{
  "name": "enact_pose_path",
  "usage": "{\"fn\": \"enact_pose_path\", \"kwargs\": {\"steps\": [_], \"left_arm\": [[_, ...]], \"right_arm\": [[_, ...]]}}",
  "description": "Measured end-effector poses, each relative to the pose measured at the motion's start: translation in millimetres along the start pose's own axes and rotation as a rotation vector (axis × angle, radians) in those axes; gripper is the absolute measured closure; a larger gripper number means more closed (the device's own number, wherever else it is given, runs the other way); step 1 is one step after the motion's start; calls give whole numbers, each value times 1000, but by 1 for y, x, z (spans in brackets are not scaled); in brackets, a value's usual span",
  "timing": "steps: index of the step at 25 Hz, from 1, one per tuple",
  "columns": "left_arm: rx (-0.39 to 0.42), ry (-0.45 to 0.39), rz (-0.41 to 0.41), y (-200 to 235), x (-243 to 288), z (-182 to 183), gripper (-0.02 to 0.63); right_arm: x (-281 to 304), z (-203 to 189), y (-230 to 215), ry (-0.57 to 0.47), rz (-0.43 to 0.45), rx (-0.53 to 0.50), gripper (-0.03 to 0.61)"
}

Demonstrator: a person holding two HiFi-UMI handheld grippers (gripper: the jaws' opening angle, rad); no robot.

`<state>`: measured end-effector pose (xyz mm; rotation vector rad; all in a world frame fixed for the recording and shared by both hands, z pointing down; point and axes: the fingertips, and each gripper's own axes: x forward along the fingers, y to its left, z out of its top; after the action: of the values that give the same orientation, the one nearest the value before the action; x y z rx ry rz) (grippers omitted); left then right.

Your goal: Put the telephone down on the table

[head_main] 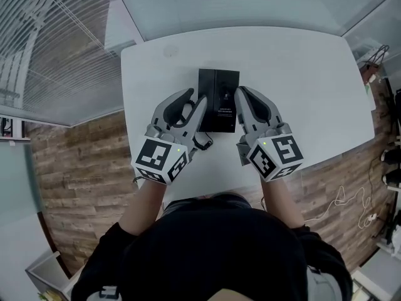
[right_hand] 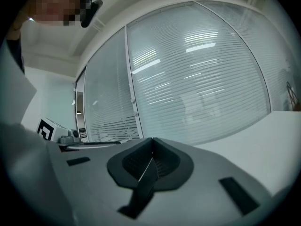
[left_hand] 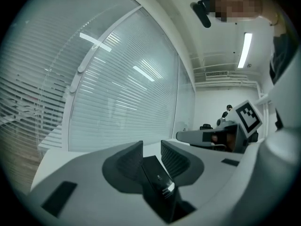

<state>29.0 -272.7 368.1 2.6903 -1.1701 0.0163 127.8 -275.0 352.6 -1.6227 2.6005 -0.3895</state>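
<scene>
The black telephone (head_main: 218, 99) is a flat dark box over the middle of the white table (head_main: 294, 74), with its coiled cord (head_main: 202, 144) hanging at its near left corner. My left gripper (head_main: 195, 107) is at the phone's left side. In the left gripper view a black slab of the telephone (left_hand: 159, 179) stands between the pads, which close on it. My right gripper (head_main: 240, 99) is at the phone's right edge, its jaws shut together on a thin black strip (right_hand: 146, 175) that seems to be the phone's edge. Both grippers point level.
Frosted glass walls with blinds (head_main: 56, 49) stand behind and left of the table. The floor is wood (head_main: 81, 174), with cables (head_main: 351, 199) lying on it at the right. The person's dark torso (head_main: 219, 249) fills the near edge.
</scene>
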Motion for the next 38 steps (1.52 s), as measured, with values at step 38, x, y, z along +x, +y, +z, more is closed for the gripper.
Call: {"fn": "enact_pose_path", "kwargs": {"steps": [38], "left_arm": [[32, -87, -2, -22, -24, 45, 600]], "right_arm": [[-22, 50, 37, -142, 70, -95, 574]]}}
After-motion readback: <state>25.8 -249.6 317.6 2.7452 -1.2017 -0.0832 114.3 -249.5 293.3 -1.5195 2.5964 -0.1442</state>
